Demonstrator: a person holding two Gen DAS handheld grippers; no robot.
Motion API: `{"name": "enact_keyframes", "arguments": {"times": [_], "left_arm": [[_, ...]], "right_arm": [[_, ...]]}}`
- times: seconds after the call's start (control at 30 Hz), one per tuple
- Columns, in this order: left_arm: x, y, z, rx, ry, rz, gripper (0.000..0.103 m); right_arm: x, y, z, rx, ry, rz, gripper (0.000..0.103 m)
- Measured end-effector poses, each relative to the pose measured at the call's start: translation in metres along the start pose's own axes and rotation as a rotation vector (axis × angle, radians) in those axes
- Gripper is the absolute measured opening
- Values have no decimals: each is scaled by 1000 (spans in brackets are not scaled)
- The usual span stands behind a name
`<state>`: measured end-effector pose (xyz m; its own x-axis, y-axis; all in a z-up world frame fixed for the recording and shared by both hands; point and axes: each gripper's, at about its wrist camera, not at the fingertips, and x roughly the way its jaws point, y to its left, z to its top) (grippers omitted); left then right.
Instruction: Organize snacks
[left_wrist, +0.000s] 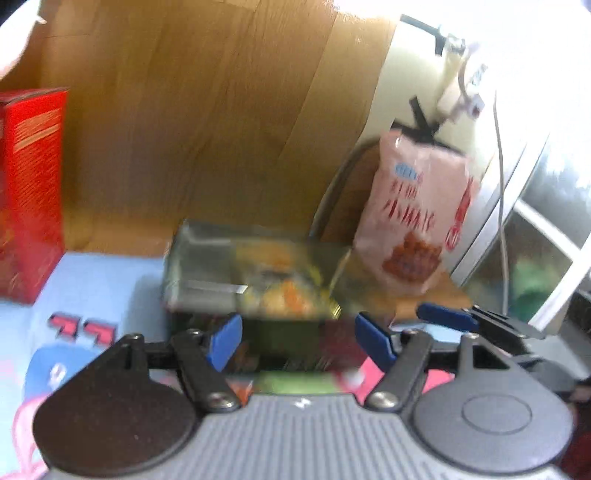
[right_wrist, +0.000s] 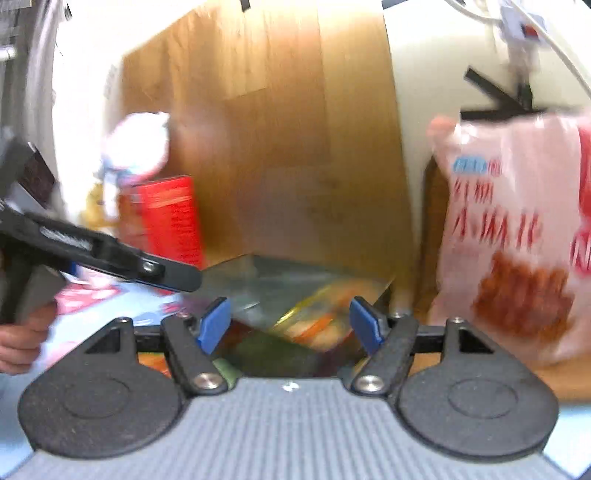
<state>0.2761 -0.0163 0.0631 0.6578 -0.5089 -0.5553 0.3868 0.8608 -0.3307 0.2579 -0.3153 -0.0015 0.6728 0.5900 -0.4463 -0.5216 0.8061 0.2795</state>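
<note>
Here, clear bin (left_wrist: 207, 266), snack packets (left_wrist: 284, 291) inside

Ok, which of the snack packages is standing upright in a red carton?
The red box at the left, upright on the table; the pink bag at the right is a soft pouch, and the clear container holds mixed snacks.

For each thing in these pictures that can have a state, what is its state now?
left tool: open, holding nothing.
right tool: open, holding nothing.
clear container: no lid seen, snack packets inside.
pink snack bag: upright, looks sealed.
red box: upright; whether it is opened cannot be told.
</note>
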Motion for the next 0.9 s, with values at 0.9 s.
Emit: {"name": "enact_keyframes", "arguments": {"times": [0.9], "left_arm": [[-113, 12, -125, -180, -14, 86, 47]], "right_arm": [[-58, 58, -59, 52, 137, 124, 72]]}}
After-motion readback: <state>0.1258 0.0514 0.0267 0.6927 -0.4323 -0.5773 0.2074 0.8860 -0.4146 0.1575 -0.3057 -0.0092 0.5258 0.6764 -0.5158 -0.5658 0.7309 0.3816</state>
